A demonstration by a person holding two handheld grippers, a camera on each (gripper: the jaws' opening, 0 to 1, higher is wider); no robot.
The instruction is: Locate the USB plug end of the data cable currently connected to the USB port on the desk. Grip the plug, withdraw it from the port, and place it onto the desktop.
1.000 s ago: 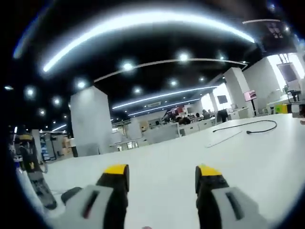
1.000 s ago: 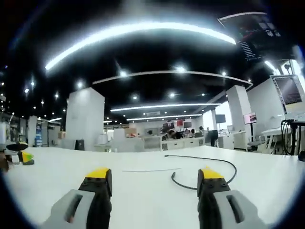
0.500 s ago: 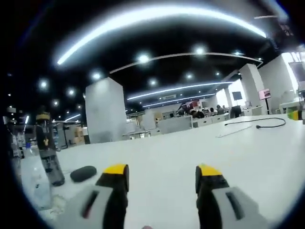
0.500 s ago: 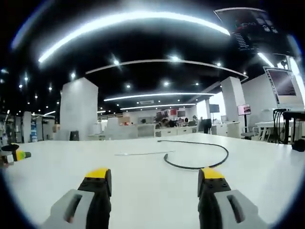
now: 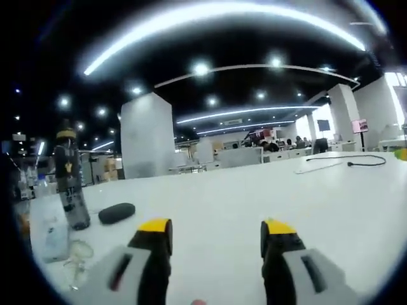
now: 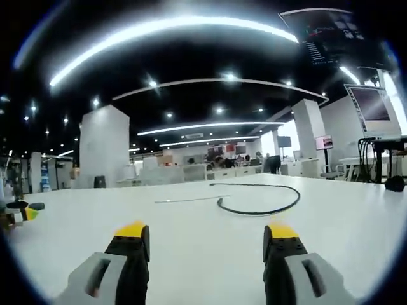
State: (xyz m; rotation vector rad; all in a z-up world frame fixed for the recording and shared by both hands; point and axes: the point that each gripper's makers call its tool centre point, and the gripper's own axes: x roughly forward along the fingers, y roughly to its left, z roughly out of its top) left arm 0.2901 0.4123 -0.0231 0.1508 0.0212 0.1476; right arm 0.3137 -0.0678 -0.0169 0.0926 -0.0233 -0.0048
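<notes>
Left gripper view: left hand-held gripper (image 5: 216, 232) sits low at bottom centre, jaws wide apart, nothing between them. White bench (image 5: 254, 197) stretches ahead. Black data cable (image 5: 346, 160) lies far off at right of frame, thin, running roughly left-right across the bench, with a dark blob at its near end, plug or not I cannot tell. Left side of frame: dark bottle with yellow cap (image 5: 70, 178) standing upright, black oval object (image 5: 116, 212) just right of it, clear plastic items (image 5: 51, 238) at lower left.

Right gripper view: right hand-held gripper (image 6: 206, 236) at bottom centre, jaws wide, holding nothing. Data cable (image 6: 257, 202) curves in an open loop on the bench straight ahead and slightly right of the jaws, one free end pointing toward frame left near centre. A thin pale line (image 6: 184, 199) lies just left of it. USB port and plugged end not made out.

Judgement: the right hand-held gripper is nearer to the cable and better lined up; next move is forward and slightly right, following the cable to its plug.
</notes>
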